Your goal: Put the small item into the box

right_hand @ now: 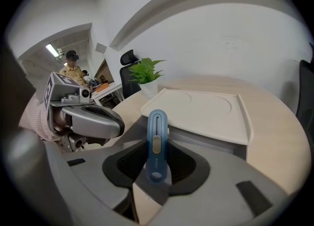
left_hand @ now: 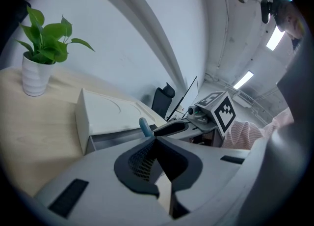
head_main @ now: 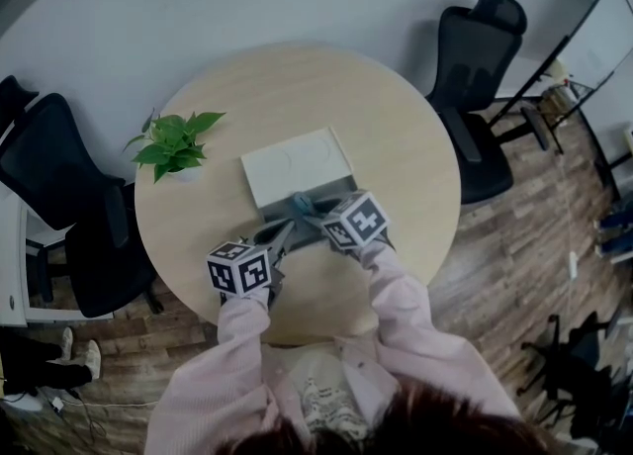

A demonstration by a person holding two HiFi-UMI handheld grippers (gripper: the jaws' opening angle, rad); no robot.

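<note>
A white flat box (head_main: 295,164) lies at the middle of the round table (head_main: 396,127), with its grey drawer (head_main: 331,189) pulled out toward me. My right gripper (head_main: 318,218) is shut on a small blue slider-type item (right_hand: 157,144), which stands up between its pads just in front of the box (right_hand: 206,112). The same item (left_hand: 145,127) shows beside the drawer opening in the left gripper view. My left gripper (left_hand: 156,140) is close by at the drawer's front left corner, its tips together and nothing seen between them.
A potted green plant (head_main: 176,146) stands on the table left of the box. Black office chairs sit at the far right (head_main: 475,77) and at the left (head_main: 59,196). A person (right_hand: 72,68) stands in the background of the right gripper view.
</note>
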